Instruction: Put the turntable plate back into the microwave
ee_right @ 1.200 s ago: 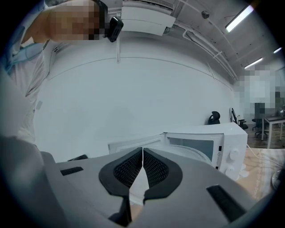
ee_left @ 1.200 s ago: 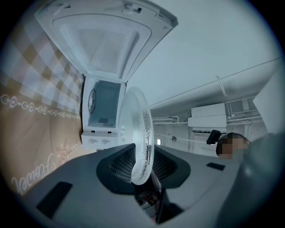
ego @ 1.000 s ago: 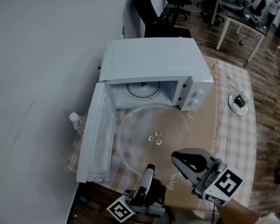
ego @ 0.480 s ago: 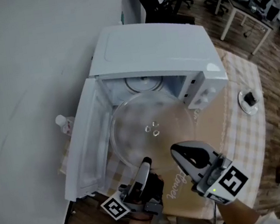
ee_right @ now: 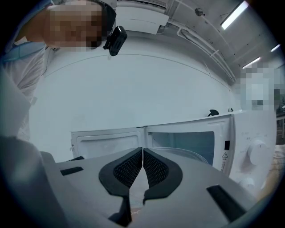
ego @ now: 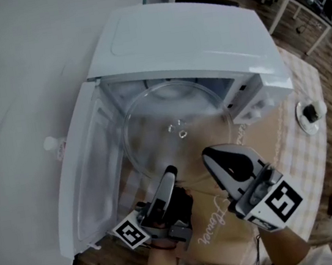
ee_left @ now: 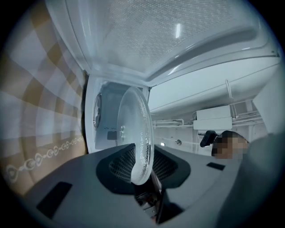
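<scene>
Plate [ego: 174, 127] now enters microwave [ego: 188, 33] — left tongs [ego: 169, 172] pinch rim; right tongs [ego: 211, 154] seemingly closed.

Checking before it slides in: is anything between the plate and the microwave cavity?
Nothing visible. The door is wide open, and the plate, gripped by the left gripper, has its far edge at the cavity mouth.

The head view looked steeply down, close above the open microwave [ego: 183, 40]. Both gripper views sat low behind their jaws, facing into it, the left rolled sideways. All shared the turntable plate [ego: 174, 127].
</scene>
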### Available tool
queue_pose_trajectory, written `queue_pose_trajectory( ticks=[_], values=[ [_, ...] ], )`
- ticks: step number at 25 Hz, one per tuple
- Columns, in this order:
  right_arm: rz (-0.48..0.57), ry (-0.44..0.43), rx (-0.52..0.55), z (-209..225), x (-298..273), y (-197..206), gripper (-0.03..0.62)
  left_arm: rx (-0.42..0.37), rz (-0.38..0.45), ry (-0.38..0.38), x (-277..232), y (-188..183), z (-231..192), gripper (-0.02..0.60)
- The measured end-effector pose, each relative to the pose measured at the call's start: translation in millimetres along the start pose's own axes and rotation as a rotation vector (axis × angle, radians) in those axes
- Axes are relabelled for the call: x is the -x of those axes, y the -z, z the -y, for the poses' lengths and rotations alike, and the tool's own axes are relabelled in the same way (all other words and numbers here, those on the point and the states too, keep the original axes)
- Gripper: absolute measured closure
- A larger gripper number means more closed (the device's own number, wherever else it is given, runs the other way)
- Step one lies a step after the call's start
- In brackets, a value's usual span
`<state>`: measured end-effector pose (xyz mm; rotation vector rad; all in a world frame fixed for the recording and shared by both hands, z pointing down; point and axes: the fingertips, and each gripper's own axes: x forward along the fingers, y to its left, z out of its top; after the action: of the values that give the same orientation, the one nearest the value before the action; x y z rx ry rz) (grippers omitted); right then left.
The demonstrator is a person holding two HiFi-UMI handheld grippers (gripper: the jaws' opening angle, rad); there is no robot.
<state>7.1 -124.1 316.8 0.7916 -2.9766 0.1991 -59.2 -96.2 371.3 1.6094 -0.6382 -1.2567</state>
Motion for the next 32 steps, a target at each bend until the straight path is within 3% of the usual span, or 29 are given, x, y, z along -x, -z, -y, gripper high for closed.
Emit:
queue_pose_trajectory(
  ticks=[8,14,32],
  values=[
    [0.015,0.033,0.021,36,-29,12,0.562,-0.033,0.010,-0.004,-25,-22,-32,0.486],
    [0.010,0.041,0.029,57,-43,18,0.562,-0.016,0.033,0.000,-42,-29,-53,0.486],
    [-0.004,-0.030,0.006,51,-67,35,0.562,-0.057,0.029,-0.043,-93,-61,-98,0.485]
  ],
)
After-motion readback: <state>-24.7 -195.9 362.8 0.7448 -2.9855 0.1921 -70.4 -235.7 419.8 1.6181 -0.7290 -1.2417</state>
